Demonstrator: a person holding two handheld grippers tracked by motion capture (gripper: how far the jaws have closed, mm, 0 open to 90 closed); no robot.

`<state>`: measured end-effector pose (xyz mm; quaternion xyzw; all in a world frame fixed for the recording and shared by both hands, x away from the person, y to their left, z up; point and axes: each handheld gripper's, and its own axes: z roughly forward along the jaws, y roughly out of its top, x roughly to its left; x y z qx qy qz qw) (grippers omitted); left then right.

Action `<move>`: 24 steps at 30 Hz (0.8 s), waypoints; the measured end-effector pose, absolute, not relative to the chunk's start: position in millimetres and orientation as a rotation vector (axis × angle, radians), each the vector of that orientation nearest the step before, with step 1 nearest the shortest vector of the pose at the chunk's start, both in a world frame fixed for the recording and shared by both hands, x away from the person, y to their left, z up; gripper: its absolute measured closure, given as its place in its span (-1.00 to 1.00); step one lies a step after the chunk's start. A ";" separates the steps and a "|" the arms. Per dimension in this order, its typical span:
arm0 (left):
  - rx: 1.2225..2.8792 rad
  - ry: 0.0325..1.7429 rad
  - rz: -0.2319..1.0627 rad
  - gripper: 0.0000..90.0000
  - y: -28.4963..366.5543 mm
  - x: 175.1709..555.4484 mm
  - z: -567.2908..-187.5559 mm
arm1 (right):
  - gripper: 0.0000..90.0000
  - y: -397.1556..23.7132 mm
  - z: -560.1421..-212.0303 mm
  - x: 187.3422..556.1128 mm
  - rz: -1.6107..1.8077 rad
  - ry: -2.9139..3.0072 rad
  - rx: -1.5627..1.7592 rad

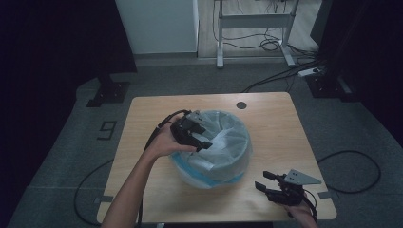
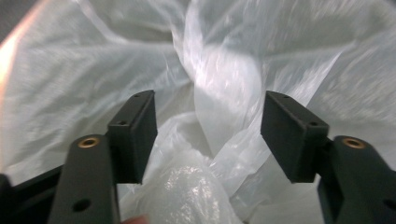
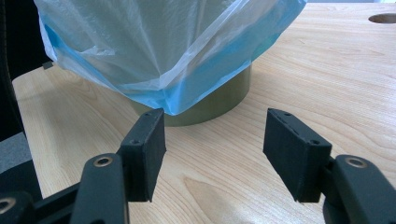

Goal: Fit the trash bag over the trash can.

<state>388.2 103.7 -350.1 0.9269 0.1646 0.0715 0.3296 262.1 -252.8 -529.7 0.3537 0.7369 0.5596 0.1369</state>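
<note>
A round bin (image 3: 219, 100) lined with a translucent white-and-blue plastic bag (image 1: 223, 152) stands in the middle of the wooden table (image 1: 275, 128). My left gripper (image 1: 203, 137) reaches over the bin's left rim and points into the bag. In the left gripper view its jaws (image 2: 208, 130) stand apart, with crumpled folds of the bag liner (image 2: 219, 84) behind and between them, and the pads do not press on the film. My right gripper (image 1: 263, 181) hovers low near the table's front right corner, open and holding nothing. It faces the bag's blue hem (image 3: 168, 100).
A round cable hole (image 1: 241, 105) sits near the table's far edge. Beyond the table are a desk frame (image 1: 254, 21) with cables on the floor and a black stand base (image 1: 108, 92) at the left. Bare wood lies on both sides of the bin.
</note>
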 end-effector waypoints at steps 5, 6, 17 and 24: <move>2.321 0.477 0.243 -0.30 115.0 379.8 -347.6 | -0.17 -254.7 -529.1 262.2 1.619 2.117 1.031; 2.298 0.492 0.249 -0.30 117.6 378.2 -347.7 | -0.18 -255.2 -528.9 262.1 1.617 2.116 1.033; 2.149 0.554 0.324 -0.34 147.3 353.6 -349.5 | -0.19 -257.6 -528.8 262.8 1.596 2.098 1.047; 2.116 0.579 0.339 -0.34 162.4 341.3 -356.3 | -0.20 -258.8 -528.4 262.7 1.592 2.093 1.051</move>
